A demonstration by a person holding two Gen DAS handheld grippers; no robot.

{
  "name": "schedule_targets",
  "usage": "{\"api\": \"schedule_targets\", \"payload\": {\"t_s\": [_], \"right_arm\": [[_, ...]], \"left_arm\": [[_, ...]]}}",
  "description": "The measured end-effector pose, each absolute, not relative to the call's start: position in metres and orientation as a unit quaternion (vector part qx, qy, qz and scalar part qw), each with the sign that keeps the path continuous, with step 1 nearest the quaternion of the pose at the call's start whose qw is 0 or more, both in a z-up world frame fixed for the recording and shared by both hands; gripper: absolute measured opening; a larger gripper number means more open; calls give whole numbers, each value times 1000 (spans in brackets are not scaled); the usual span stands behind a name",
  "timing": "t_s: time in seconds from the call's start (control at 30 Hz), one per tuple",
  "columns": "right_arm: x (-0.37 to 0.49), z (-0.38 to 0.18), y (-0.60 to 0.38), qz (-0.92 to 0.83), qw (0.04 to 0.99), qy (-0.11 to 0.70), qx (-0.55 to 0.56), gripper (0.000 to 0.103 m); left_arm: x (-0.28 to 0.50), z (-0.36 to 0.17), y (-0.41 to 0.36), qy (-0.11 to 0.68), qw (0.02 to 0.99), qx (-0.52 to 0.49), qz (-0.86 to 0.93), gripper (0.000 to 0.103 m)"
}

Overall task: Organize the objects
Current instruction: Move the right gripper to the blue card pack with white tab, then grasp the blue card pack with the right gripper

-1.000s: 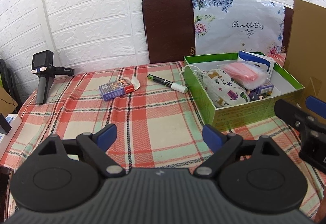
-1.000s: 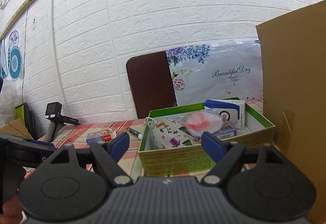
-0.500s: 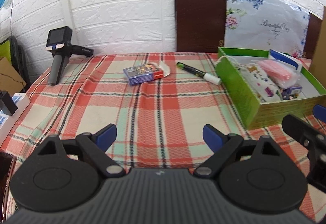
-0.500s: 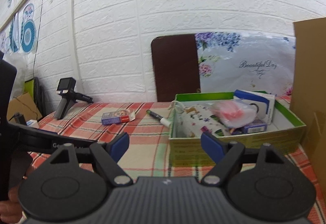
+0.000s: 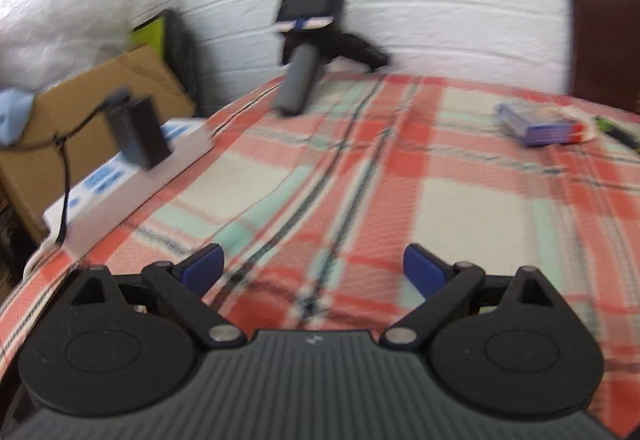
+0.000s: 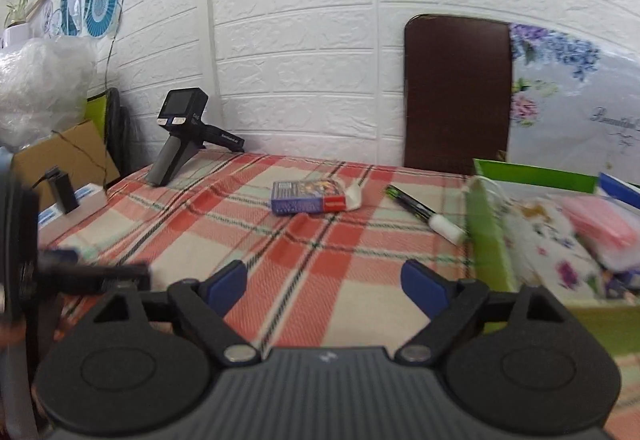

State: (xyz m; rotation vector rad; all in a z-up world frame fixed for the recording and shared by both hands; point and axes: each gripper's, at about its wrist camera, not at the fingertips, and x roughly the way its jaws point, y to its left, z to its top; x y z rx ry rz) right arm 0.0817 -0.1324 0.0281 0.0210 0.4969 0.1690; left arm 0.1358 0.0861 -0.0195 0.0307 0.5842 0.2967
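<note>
Left gripper (image 5: 312, 264): mine, jaws opening, nothing between the blue pads; only plaid cloth shows in the gap. View is motion-blurred.
Right gripper (image 6: 326, 286): mine, jaws opening too, nothing between them; it hangs over the near part of the tabletop.
Tabletop (image 6: 280, 240): covered in a red, cream and mint plaid cloth, white brick-pattern wall behind it.
Blue card box (image 6: 310, 196): lying flat toward the far middle of the cloth, a white flap at its right end; well apart from both grippers. Also seen at the right edge of the left view (image 5: 538, 121).
Marker (image 6: 426, 213): dark barrel, white cap, lying slantwise between the blue card box and the green box, cap end just beside the green wall.
Green box (image 6: 486, 236): open-topped, at the right of the tabletop; inside it a white floral pouch (image 6: 552, 248) and a pink packet in clear wrap (image 6: 600, 228). Other contents too blurred to name.
Handheld camera grip (image 6: 180, 135): standing at the far left corner, screen facing me, grey handle tilted.
Power strip (image 5: 132, 175): white, along the left edge of the tabletop, a black adapter (image 5: 138, 131) plugged into it.
Cardboard box (image 5: 100, 99): beyond the left edge, beneath a bundle of clear plastic wrap.
</note>
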Motion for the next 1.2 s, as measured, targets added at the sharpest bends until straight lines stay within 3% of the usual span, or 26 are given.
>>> {"api": "schedule_targets", "payload": {"t_s": [0.1,0.47,0.57,0.63,0.83,1.2], "right_arm": [[132,19,-117,98,966,240,-4,103],[267,-15,-81,96,956,272,-63,103],[289,-27,-77,104,939,319,-81,92],[293,-25,-80,107,938,325,-59,91],[247,-27,-91,119,938,321,-52,91],[46,-22,-147,81,945,312,-54,92]], "left_arm": [[133,-16,97,274,953,-28,127,100],[134,-18,93,239,964,-38,106,100],[137,-17,94,235,965,-44,104,100],[137,-17,94,235,965,-47,104,100],[139,-17,95,238,965,-50,103,100],[144,-19,83,281,955,-10,96,103]]}}
